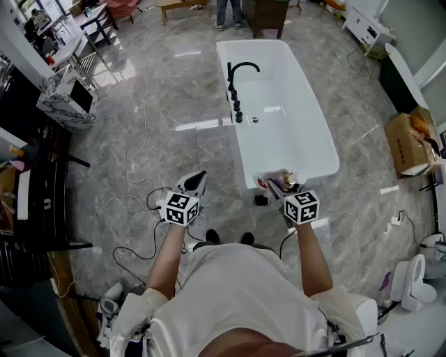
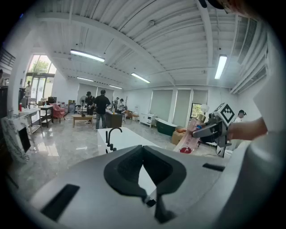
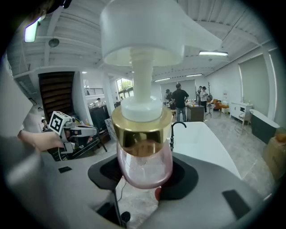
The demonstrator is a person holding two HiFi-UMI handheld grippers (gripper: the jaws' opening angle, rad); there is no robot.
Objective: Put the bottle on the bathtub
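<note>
We are looking down at a person standing on a grey marble-patterned tile floor (image 1: 174, 104), at the near end of a white rectangular freestanding bathtub (image 1: 238, 150). A black arched metal faucet (image 1: 240, 70) is standing on the tub's left rim.

The right gripper (image 1: 279, 185) is gripping a translucent pink plastic bottle (image 1: 272, 180). Its jaws are standing wide apart, and their dark pads are pressing on the bottle's shoulder just below the gold collar (image 3: 142, 129). The white pump head (image 3: 143, 31) is pointing back towards the camera on that gripper. In the left gripper view the bottle (image 2: 190, 136) is leaning, with its red-marked base lower and further forward than its pump. It is hanging just beside the tub's near end, and we cannot tell whether the base is touching the rim.

The left gripper (image 1: 197, 180) is hovering over the floor to the left of the tub, well apart from the bottle. Its jaws are lying together with nothing between them.

Two people (image 1: 228, 14) are standing beyond the tub's far end. A brown cardboard box (image 1: 411, 143) is sitting on the floor to the right.
</note>
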